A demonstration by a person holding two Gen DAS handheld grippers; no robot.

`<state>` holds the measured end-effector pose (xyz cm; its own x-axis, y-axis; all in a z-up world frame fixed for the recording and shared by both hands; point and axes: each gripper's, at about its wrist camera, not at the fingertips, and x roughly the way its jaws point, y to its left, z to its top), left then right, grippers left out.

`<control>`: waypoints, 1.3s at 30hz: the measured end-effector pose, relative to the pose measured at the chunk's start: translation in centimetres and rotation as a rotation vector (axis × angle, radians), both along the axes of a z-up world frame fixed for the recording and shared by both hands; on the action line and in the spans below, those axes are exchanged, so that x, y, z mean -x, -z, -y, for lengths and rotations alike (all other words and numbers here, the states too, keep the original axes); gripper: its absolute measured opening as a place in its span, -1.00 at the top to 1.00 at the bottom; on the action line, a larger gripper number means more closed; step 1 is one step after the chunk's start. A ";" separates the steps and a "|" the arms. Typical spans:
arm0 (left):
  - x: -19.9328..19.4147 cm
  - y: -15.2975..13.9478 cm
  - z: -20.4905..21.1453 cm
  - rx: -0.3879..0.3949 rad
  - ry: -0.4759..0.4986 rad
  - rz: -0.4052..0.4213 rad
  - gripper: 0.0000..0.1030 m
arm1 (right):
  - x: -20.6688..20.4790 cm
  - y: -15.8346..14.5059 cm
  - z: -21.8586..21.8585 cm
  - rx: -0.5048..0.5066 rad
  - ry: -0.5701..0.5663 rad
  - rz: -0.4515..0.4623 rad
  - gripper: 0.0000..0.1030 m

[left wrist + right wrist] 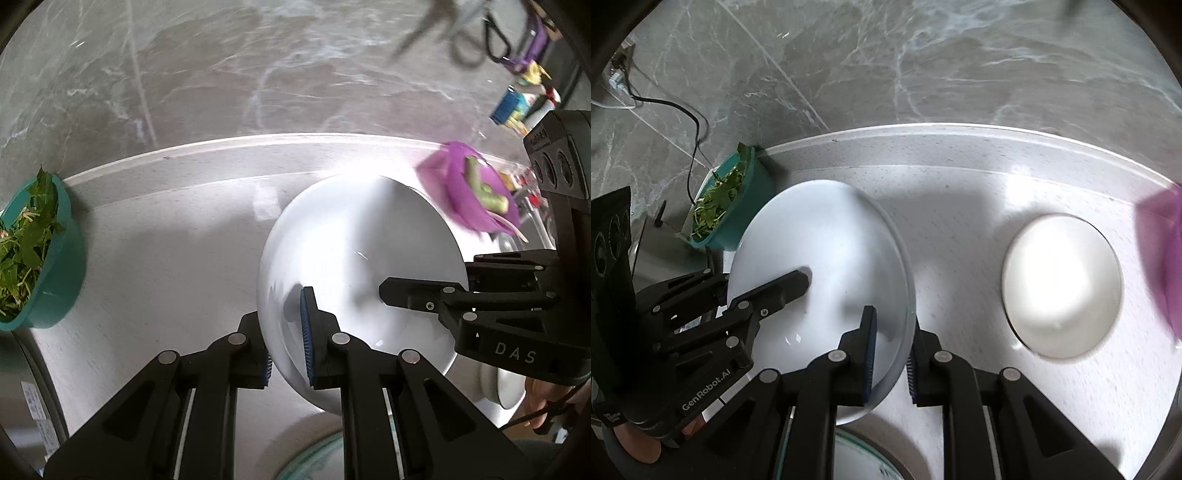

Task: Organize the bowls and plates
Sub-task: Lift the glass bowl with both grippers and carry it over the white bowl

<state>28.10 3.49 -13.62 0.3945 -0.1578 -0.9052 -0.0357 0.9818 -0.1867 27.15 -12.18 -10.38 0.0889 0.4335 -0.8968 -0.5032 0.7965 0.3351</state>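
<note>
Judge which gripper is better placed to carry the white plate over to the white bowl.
Right, probably. Both grippers clamp the white plate: the left gripper on its left rim, the right gripper on its right rim. The white bowl sits right of the plate, nearer the right gripper.

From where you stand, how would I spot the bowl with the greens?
Follow the pale counter back to the grey marble wall. At its far left end sits a teal bowl heaped with chopped green leaves; the nearby dishes are white or purple.
</note>
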 end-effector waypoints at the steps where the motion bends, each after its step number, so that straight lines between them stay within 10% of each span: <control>1: 0.3 -0.2 0.6 0.003 0.007 0.002 0.79 | 0.4 -0.4 0.6 0.001 0.003 0.005 0.68; 17: 8.7 -2.8 18.1 0.064 0.070 0.000 0.78 | 7.9 -2.7 15.5 -0.033 0.021 0.043 0.67; 29: 12.4 0.6 33.6 0.111 0.147 -0.098 0.77 | 10.8 0.5 29.5 -0.023 0.114 -0.030 0.67; 39: 12.3 4.7 36.6 0.087 0.146 -0.153 0.76 | 10.7 4.4 33.1 0.011 0.114 -0.083 0.67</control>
<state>15.83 -33.10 -18.33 0.2205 -0.2833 -0.9333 0.0712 0.9590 -0.2743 16.49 -45.25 -14.77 0.0625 0.4149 -0.9077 -0.3807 0.8506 0.3626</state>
